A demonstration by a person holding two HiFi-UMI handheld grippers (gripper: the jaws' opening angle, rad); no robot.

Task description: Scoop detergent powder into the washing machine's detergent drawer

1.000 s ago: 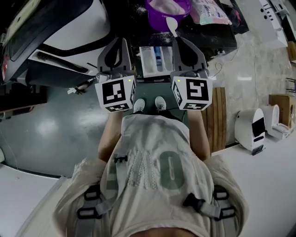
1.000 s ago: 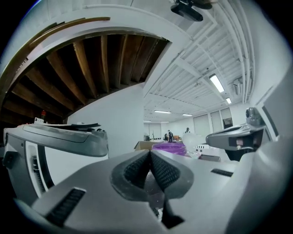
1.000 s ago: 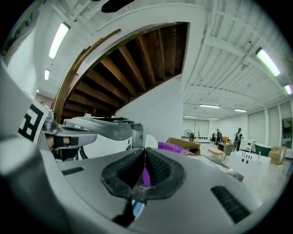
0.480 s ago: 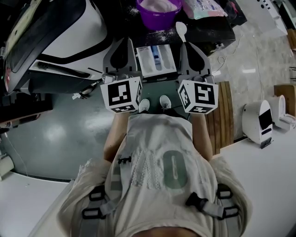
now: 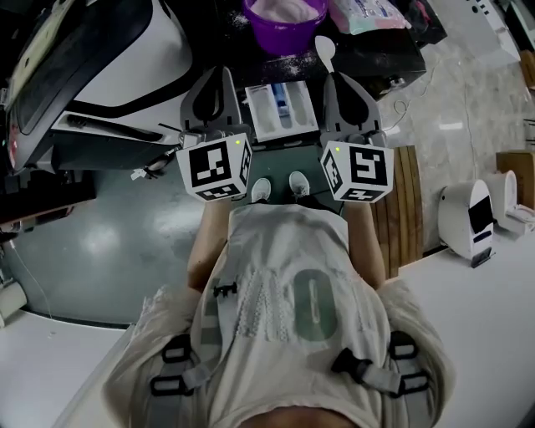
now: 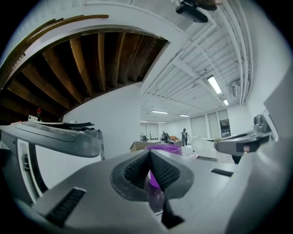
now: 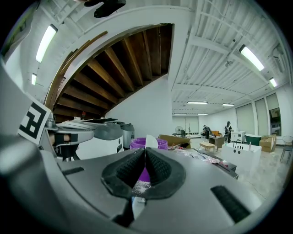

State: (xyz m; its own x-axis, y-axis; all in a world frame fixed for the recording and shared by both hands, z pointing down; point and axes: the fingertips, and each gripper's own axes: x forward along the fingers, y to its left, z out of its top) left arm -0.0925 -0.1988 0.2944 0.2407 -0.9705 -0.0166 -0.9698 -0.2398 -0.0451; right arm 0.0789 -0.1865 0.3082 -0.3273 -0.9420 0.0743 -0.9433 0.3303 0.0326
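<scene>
A purple bowl point(image 5: 284, 21) heaped with pale detergent powder stands on a dark counter at the top of the head view. Below it the white detergent drawer point(image 5: 282, 109) is pulled out between my two grippers. My right gripper point(image 5: 341, 79) is shut on the handle of a white spoon point(image 5: 325, 50), whose scoop sits just right of the bowl. In the right gripper view the spoon point(image 7: 151, 141) rises above the shut jaws in front of the purple bowl point(image 7: 136, 144). My left gripper point(image 5: 219, 77) is shut on nothing, left of the drawer. I cannot tell whether the spoon carries powder.
The washing machine point(image 5: 100, 67) fills the upper left, its door open. A pink-and-white packet point(image 5: 368, 15) lies on the counter right of the bowl, and spilled powder dots the counter. A wooden slat mat point(image 5: 401, 209) and a small white appliance point(image 5: 468, 221) are at the right.
The spoon has come away from the bowl's rim and now sits to the bowl's right. Both grippers kept their places beside the drawer; the head view shifted slightly.
</scene>
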